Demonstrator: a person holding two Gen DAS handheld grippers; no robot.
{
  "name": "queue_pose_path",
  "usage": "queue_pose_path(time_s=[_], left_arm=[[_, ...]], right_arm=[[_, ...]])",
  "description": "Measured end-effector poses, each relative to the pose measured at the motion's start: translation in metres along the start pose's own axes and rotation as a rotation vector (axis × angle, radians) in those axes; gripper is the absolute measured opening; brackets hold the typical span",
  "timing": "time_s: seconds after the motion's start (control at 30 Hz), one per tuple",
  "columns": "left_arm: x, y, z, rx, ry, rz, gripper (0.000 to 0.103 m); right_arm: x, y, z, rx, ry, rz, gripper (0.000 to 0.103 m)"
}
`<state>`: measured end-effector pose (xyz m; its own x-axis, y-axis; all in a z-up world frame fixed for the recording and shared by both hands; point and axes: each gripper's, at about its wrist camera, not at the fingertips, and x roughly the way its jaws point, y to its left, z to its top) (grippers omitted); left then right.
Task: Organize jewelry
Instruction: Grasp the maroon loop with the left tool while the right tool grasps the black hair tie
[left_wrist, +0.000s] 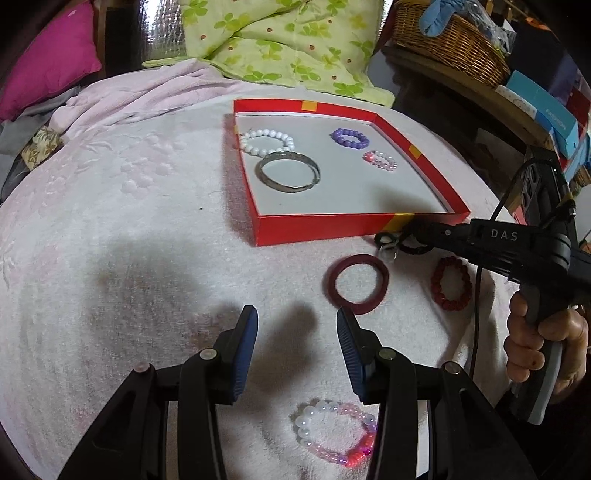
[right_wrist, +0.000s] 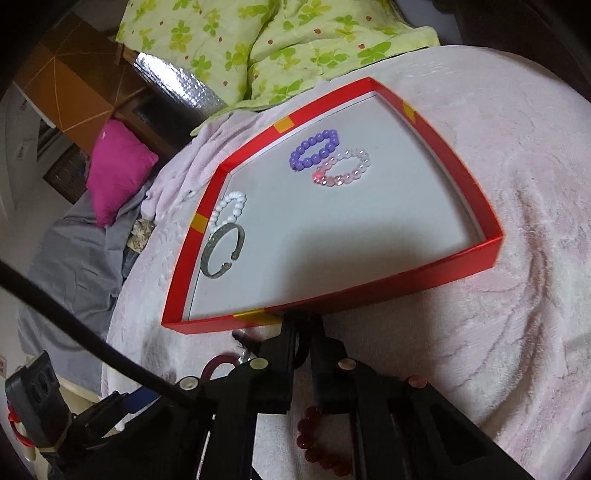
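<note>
Left wrist view: the left claw (left_wrist: 297, 328) hangs with its blue pads apart and nothing between them, above the pale pink blanket (left_wrist: 129, 221) on the bed. Just near it lies a pink-and-white bead bracelet (left_wrist: 334, 432). Farther off, the red box (left_wrist: 317, 227) already holds a white bead bracelet (left_wrist: 266, 139), a metal bangle (left_wrist: 288, 171), a purple bead bracelet (left_wrist: 350, 137) and a small pink bead bracelet (left_wrist: 380, 160). Outside the box's near wall lie a dark red ring (left_wrist: 357, 282) and, to its right, a red bead bracelet (left_wrist: 451, 282). The right claw (left_wrist: 388, 239) reaches in from the right, its tips pinched on a small dark piece with a shiny bit (left_wrist: 387, 243), right at the box's near wall; what the piece is cannot be made out.

Right wrist view: the right claw's jaws stand together at the box's near edge (right_wrist: 295, 306), closed on that small piece, which is mostly hidden behind them. The red bead bracelet (right_wrist: 317, 439) shows below the claw, the dark red ring (right_wrist: 218, 363) to its left.

Done well, the step in hand looks like this: lift straight up first so the piece clears the wall, keep the pinch firm since the item is slight and may dangle, then carry it over the bare grey floor near the wall, away from the pieces already placed, and release low.
</note>
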<state>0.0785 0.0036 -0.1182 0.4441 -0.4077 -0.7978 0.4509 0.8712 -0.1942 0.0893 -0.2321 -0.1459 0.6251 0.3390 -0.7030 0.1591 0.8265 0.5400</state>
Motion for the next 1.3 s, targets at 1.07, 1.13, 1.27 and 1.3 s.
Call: queue_pose_path(time_s=[1.07,1.13,1.27,1.3], left_arm=[[0.021,-0.041,0.009,0.101,-0.012,-0.091,0.012],[0.016,-0.042,0.008,0.107,-0.020,-0.101,0.011],[0.006,-0.038,0.007,0.103,-0.039,-0.104,0.011],[0.003,-0.036,0.007,0.095,-0.045,-0.105,0.011]], right_arm=[[-0.007,-0.005,0.001,0.039,0.015,0.026,0.037],[0.002,0.002,-0.002,-0.004,0.027,-0.028,0.037],[0.005,0.019,-0.006,-0.111,0.016,-0.100,0.008],[0.004,0.022,-0.007,-0.124,0.009,-0.116,0.008]])
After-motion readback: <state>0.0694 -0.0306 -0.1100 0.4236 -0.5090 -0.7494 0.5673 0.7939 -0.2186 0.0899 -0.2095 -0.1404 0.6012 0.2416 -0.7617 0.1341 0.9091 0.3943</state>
